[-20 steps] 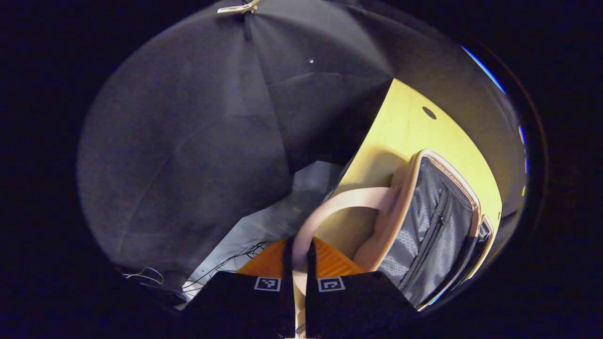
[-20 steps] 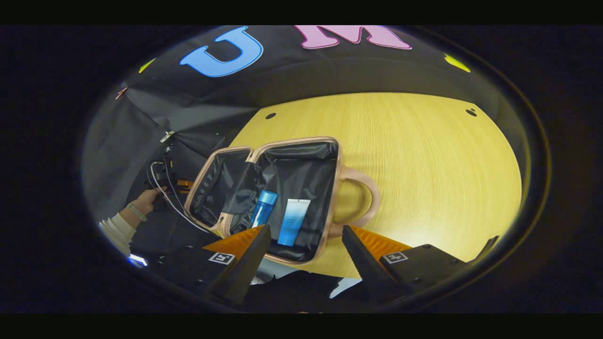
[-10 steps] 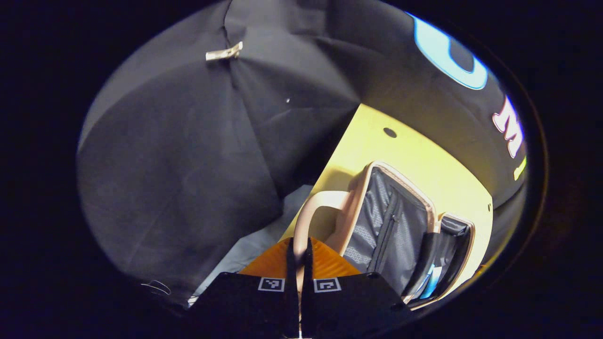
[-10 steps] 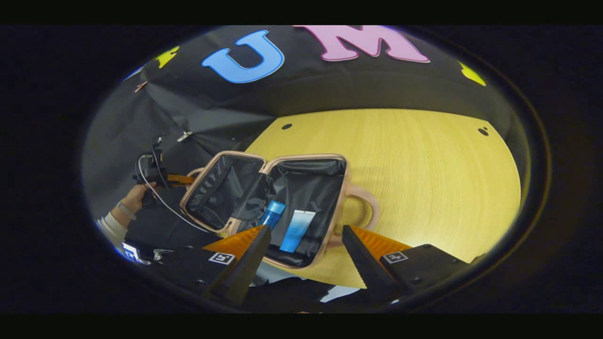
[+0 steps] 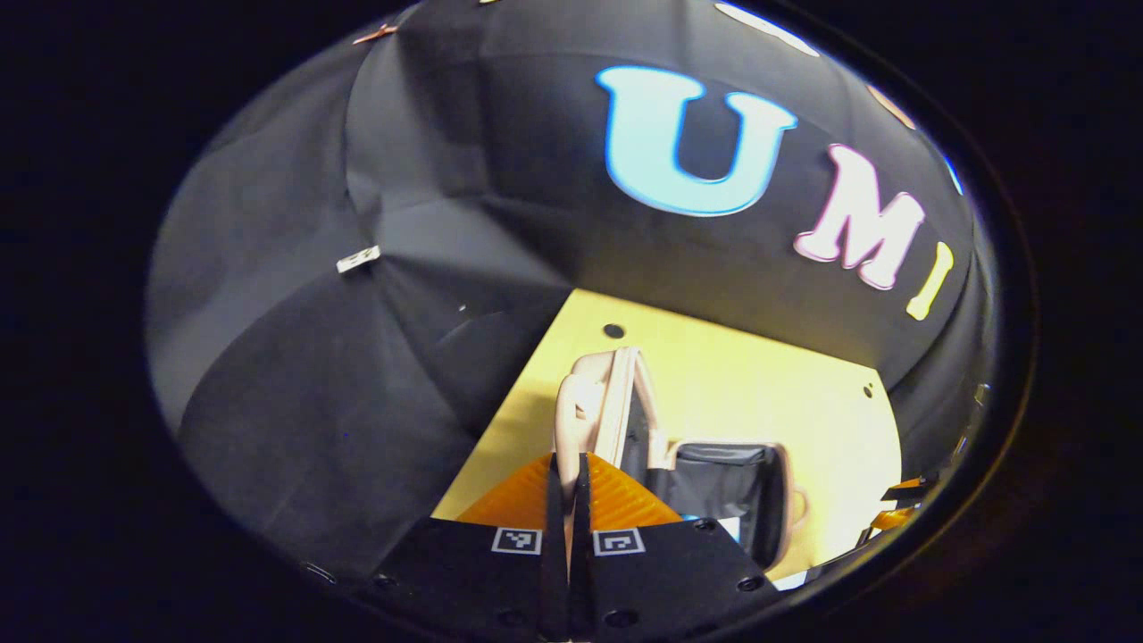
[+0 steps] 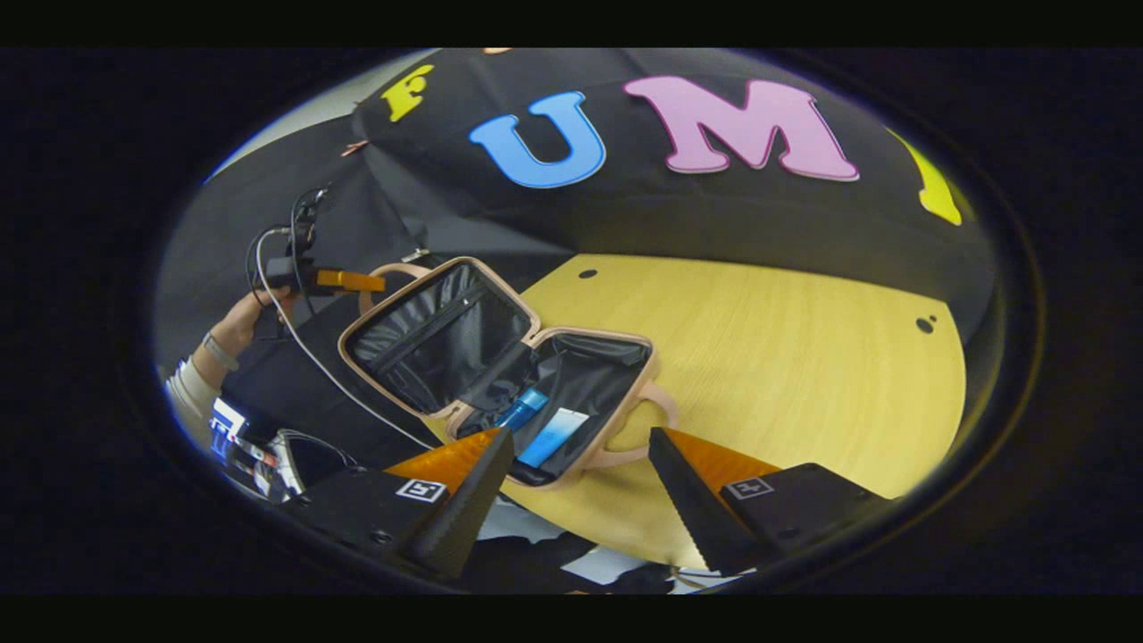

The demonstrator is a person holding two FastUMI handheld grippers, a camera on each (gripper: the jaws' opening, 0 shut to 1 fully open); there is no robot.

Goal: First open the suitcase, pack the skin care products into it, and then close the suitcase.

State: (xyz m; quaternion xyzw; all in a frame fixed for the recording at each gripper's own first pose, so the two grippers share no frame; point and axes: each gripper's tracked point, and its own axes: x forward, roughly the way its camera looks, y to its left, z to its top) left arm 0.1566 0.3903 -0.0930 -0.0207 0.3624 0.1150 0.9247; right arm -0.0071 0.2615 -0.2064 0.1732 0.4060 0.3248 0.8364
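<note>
While your left gripper (image 5: 569, 500) pinches the lid handle (image 5: 571, 413) at bottom centre, your right gripper (image 6: 580, 482) hangs spread above the suitcase (image 6: 571, 393).

Pink suitcase (image 6: 500, 375) sits on the table, open, black-lined; lid (image 6: 438, 335) raised to a steep tilt, its handle (image 5: 571, 420) uppermost. Base lies flat and holds a blue bottle (image 6: 522, 409) and a white-blue tube (image 6: 554, 436), side by side.
</note>
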